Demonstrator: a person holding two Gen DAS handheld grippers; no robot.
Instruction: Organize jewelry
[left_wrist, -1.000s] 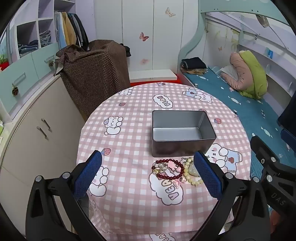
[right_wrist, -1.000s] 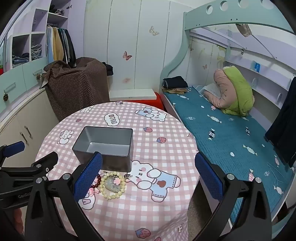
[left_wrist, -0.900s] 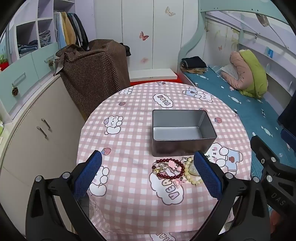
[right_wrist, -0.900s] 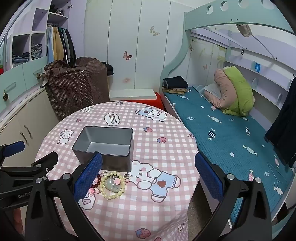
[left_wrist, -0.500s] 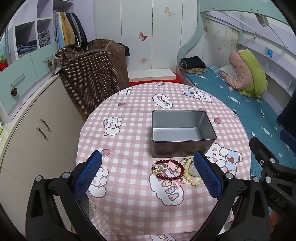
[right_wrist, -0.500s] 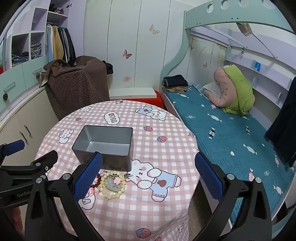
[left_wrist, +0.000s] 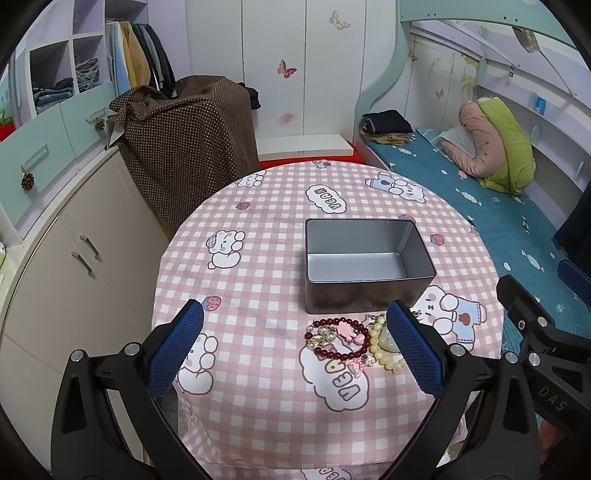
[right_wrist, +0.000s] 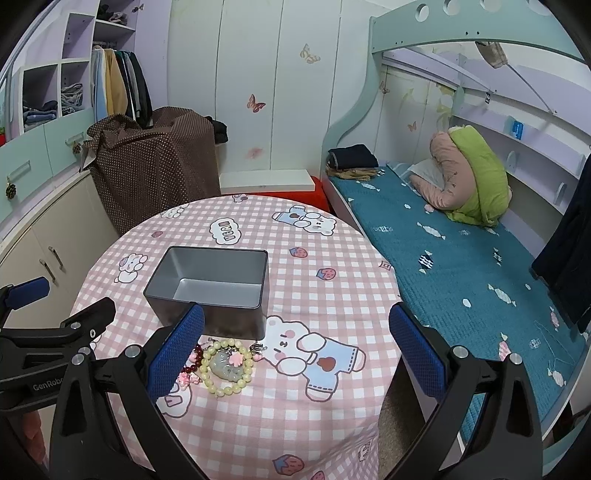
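A grey metal tin (left_wrist: 369, 258) stands open and empty on the round table (left_wrist: 258, 280); it also shows in the right wrist view (right_wrist: 212, 284). In front of it lies a small heap of jewelry: a dark red bead bracelet with pink charms (left_wrist: 338, 341) and a pale yellow bead bracelet around a green stone (right_wrist: 227, 365), the latter also in the left wrist view (left_wrist: 384, 347). My left gripper (left_wrist: 295, 349) is open and empty, held above the table's near edge. My right gripper (right_wrist: 295, 349) is open and empty, to the right of the heap.
The table has a pink checked cloth with bear prints. A cabinet (left_wrist: 74, 258) stands to the left, a brown dotted cover (left_wrist: 184, 147) behind, and a bed with a teal mattress (right_wrist: 461, 266) to the right.
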